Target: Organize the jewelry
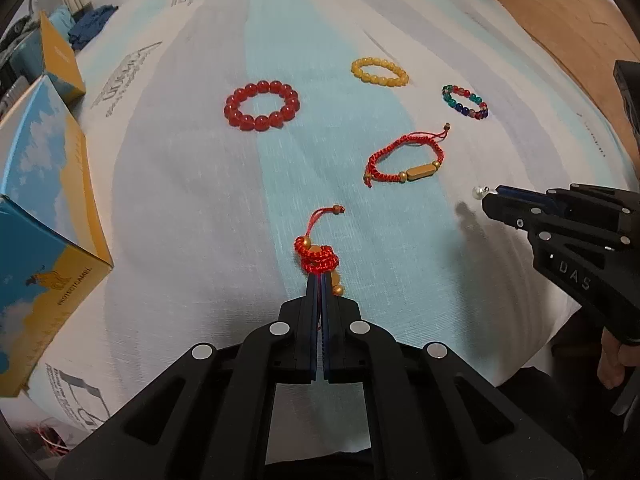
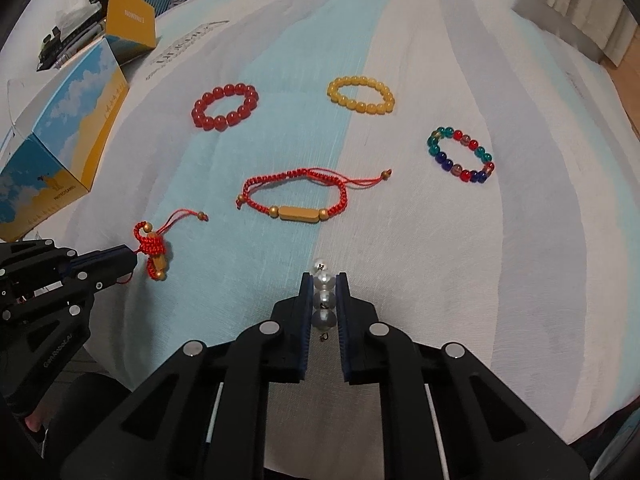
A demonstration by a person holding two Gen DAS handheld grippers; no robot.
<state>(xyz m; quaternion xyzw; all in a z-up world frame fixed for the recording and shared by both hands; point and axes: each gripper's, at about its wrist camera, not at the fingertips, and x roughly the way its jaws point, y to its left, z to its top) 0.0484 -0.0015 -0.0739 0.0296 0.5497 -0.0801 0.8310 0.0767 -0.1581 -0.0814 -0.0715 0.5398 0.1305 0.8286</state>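
Note:
My left gripper (image 1: 320, 278) is shut on a bunched red cord bracelet (image 1: 318, 256) with gold beads, lifted just off the cloth; the same bracelet (image 2: 154, 250) hangs at that gripper's tip in the right wrist view. A short string of white pearl beads (image 2: 323, 294) sits pinched between the pads of my right gripper (image 2: 323, 280); one pearl (image 1: 477, 192) pokes out of its tip. On the cloth lie a red bead bracelet (image 1: 262, 105), a yellow bead bracelet (image 1: 379, 72), a multicoloured bead bracelet (image 1: 465, 102) and a flat red cord bracelet (image 1: 406, 160) with a gold bar.
A blue and yellow cardboard box (image 1: 36, 216) stands at the left edge of the striped bedcover (image 1: 200, 184), with a second yellow box (image 1: 60, 60) behind it. Folded blue clothes (image 1: 90, 26) lie far left. Wooden floor (image 1: 568, 16) shows at the right.

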